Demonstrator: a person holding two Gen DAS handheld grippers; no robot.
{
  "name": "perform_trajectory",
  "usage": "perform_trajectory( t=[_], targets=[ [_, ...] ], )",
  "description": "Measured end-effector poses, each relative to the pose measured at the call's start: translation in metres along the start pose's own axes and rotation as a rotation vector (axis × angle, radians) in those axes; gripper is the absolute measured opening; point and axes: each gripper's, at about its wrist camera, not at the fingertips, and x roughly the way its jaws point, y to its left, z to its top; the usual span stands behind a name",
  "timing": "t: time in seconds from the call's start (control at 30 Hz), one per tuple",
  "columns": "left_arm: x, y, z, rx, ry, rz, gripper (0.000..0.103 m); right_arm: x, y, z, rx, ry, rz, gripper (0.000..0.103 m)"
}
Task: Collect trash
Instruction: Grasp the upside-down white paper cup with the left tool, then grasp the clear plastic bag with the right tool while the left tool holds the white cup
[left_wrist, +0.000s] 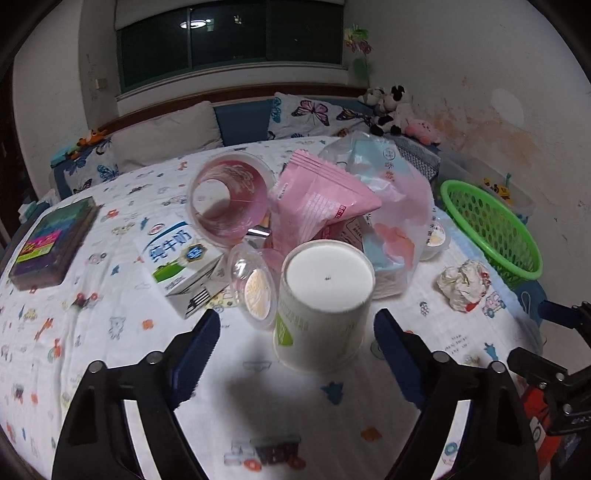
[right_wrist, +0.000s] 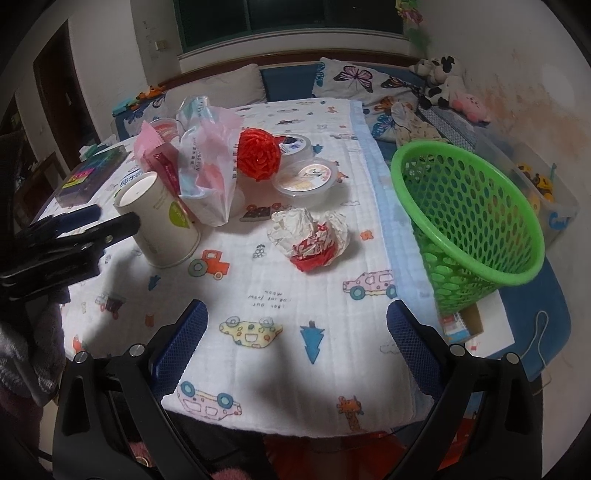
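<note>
Between the wide-apart ribbed blue pads of the left hand-held gripper, an upturned smooth cylindrical paper cup, untouched.

A matt paper cup is standing upside down on soft printed cloth, beside a glossy clear plastic bag and a shiny pink foil wrapper. Crumpled paper is lying rough and creased near a perforated green plastic basket, which is showing a smooth sheen.
</note>
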Motion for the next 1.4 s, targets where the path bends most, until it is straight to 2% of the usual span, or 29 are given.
perform_trajectory(
  t=[0.27, 0.37, 0.47, 0.67, 0.97, 1.4],
  targets=[
    [0.017, -0.004, 0.006, 0.033, -0.001, -0.051, 0.077, 0.005, -0.003, 0.004, 0.002, -0.002, 0.003, 0.096],
    [0.022, -0.004, 0.008, 0.032, 0.011, -0.064, 0.065, 0.005, -0.004, 0.007, -0.002, -0.006, 0.008, 0.095],
    [0.023, -0.006, 0.009, 0.032, 0.003, -0.084, 0.057, 0.005, -0.004, 0.008, -0.005, -0.010, 0.009, 0.095],
    [0.015, -0.011, 0.007, 0.049, -0.026, -0.085, 0.057, 0.003, -0.004, 0.009, -0.006, -0.016, 0.017, 0.091],
    [-0.020, 0.002, 0.003, 0.011, -0.069, -0.108, 0.056, -0.003, 0.005, 0.021, -0.049, -0.055, 0.046, 0.087],
    [-0.058, 0.030, -0.010, -0.058, -0.112, -0.068, 0.056, -0.001, 0.030, 0.044, -0.115, -0.089, 0.128, 0.078]
  ],
)
